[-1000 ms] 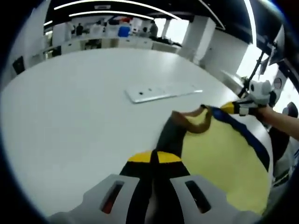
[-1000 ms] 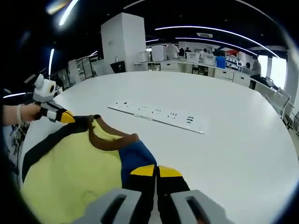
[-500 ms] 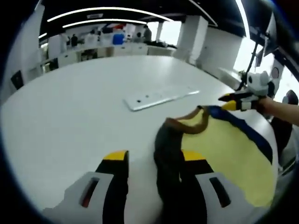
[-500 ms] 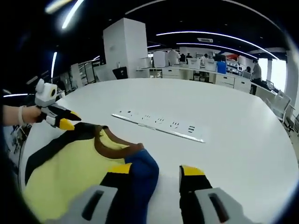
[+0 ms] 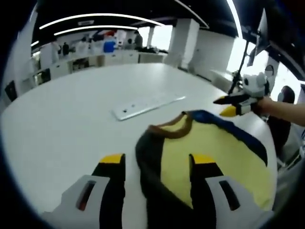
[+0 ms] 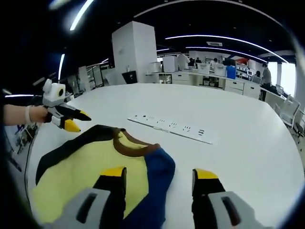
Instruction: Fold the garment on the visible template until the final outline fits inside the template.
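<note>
Left gripper view has the left tool spread wide and released over the yellow garment lying flat on the white desk, the right tool likewise released, above its blue sleeve.

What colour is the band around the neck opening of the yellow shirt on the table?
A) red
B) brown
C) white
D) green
B: the collar that rings the neck of the yellow shirt is brown, between a black sleeve and a blue one, in both gripper views.
</note>
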{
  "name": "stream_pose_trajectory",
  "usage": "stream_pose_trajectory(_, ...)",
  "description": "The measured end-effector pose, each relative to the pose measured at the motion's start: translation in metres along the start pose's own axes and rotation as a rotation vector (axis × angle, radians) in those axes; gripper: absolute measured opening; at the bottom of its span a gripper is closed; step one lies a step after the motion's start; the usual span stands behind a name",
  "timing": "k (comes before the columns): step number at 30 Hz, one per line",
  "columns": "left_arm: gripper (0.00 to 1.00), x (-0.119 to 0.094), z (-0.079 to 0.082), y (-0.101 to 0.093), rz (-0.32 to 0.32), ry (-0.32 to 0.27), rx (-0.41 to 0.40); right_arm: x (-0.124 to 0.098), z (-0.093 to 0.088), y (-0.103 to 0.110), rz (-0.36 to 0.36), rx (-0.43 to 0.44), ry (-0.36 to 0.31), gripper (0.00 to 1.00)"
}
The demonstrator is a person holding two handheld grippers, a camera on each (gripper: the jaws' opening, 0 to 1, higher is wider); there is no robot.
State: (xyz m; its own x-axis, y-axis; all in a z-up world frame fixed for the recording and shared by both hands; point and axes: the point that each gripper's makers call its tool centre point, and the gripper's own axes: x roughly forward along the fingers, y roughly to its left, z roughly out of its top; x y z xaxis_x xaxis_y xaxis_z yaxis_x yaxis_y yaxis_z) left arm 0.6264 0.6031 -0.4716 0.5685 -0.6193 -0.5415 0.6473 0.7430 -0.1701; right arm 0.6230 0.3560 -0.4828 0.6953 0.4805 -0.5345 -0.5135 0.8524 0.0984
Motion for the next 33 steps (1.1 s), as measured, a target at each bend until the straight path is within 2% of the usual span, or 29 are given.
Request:
stream_pose_trajectory(2,0.51,-0.003,0.001,-0.003,-0.012,-0.006,0.003,-0.007,0.000,0.004,0.001,-0.020,0.002,0.55)
stream_pose_trajectory(3,0.51,-0.009,0.003,-0.012,-0.016,-0.008,0.011,-0.011,-0.002,0.004,0.000,-0.032,0.010,0.55)
stream_pose_trajectory(6,0.51,-0.012,0.008,-0.013,-0.024,-0.028,0.015,-0.025,-0.007,0.013,0.006,-0.024,0.002,0.54)
stream_pose_trajectory(9,0.51,-0.022,0.007,-0.026,-0.049,-0.053,0.015,-0.032,-0.011,0.015,0.007,-0.024,-0.005,0.54)
stream_pose_trajectory(13,0.51,-0.034,0.000,-0.034,-0.060,-0.060,0.056,-0.042,-0.018,0.014,0.001,-0.039,0.004,0.51)
stream_pose_trajectory(16,0.51,-0.045,-0.010,-0.046,-0.070,-0.064,0.054,-0.055,-0.022,0.022,0.005,-0.023,-0.011,0.51)
stream_pose_trajectory(19,0.51,-0.050,-0.014,-0.042,-0.072,-0.062,0.049,-0.069,-0.029,0.030,0.000,-0.018,-0.020,0.50)
stream_pose_trajectory(20,0.51,-0.052,-0.015,-0.042,-0.073,-0.065,0.047,-0.064,-0.025,0.026,0.002,-0.014,-0.022,0.50)
stream_pose_trajectory(22,0.52,-0.056,-0.016,-0.049,-0.075,-0.068,0.047,-0.070,-0.027,0.030,0.006,-0.006,-0.025,0.50)
stream_pose_trajectory(29,0.53,-0.076,-0.028,-0.057,-0.062,-0.070,0.072,-0.095,-0.037,0.043,0.003,-0.026,-0.030,0.50)
stream_pose_trajectory(32,0.54,-0.085,-0.033,-0.060,-0.063,-0.081,0.048,-0.104,-0.043,0.046,-0.002,-0.035,-0.026,0.49)
stream_pose_trajectory(33,0.54,-0.089,-0.036,-0.069,-0.059,-0.088,0.045,-0.107,-0.045,0.048,-0.002,-0.037,-0.026,0.49)
